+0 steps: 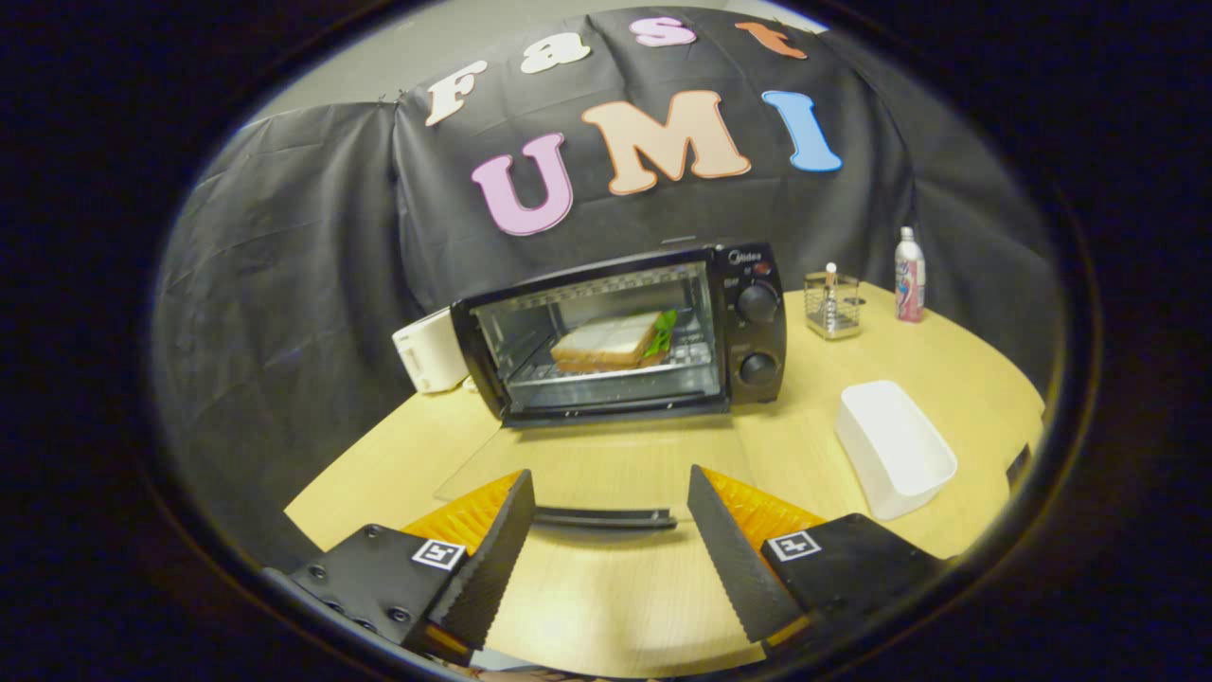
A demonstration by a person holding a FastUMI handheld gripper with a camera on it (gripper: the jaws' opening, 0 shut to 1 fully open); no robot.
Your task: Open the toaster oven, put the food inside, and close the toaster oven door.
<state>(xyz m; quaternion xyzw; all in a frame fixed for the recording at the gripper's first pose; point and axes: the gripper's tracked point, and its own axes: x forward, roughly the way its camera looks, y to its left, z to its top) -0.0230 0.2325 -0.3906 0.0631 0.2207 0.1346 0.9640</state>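
At about ten o'clock from the gripper, a white appliance was seen tucked just beside the left wall of the toaster oven, both standing on the wooden table. The oven was found at twelve o'clock, its glass door swung fully down and lying flat toward the gripper, with the door handle sitting between the two fingers. The fingers were held wide apart and nothing was pressed by them — the handle was spanned but not gripped. Inside the oven, on the wire rack, the sandwich was already placed, a green leaf showing at its right end. The food step was therefore judged done, with only the closing of the door left. At one o'clock a small wire holder was noted, and just beyond it a bottle; at two to three o'clock a white bin lay near the right finger, well apart from the oven. The risk was judged to lie in the lift of the door: were the handle caught off-centre or merely nudged from below, it could slip off and the glass could drop back onto the table — or, if pushed too hard, the light oven could be shoved backward against the white appliance.
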